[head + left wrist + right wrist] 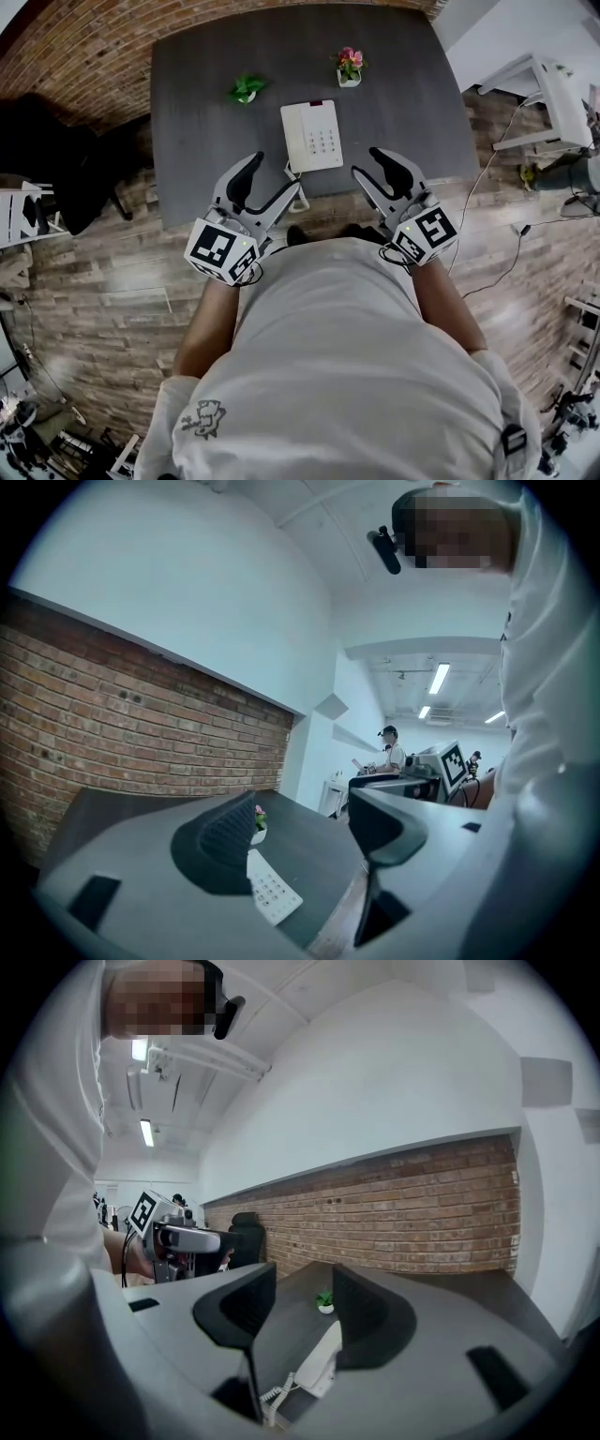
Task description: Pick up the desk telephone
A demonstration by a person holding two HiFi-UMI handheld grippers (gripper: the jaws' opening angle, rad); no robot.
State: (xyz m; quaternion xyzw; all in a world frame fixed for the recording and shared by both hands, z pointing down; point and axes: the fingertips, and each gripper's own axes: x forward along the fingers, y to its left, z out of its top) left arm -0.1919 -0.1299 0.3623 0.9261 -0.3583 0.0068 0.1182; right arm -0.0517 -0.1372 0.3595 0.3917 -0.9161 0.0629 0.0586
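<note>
The white desk telephone (312, 136) lies flat on the dark grey table (206, 122), near its front edge, with its keypad on the right half. Its coiled cord (296, 197) hangs off that edge. My left gripper (277, 175) hovers just in front and to the left of the phone, open and empty. To the phone's right, my right gripper (367, 163) is also open with nothing between its fingers. In the left gripper view the telephone (272, 892) shows between the spread jaws of the left gripper (305, 832). The right gripper view has the telephone (319, 1363) and cord (277, 1393) low between the jaws of the right gripper (305, 1312).
A small green plant (247, 88) and a pink flower pot (350, 66) stand on the table behind the phone. A black chair (56, 169) sits left of the table, a white rack (544, 94) and floor cables to the right. A brick wall runs behind.
</note>
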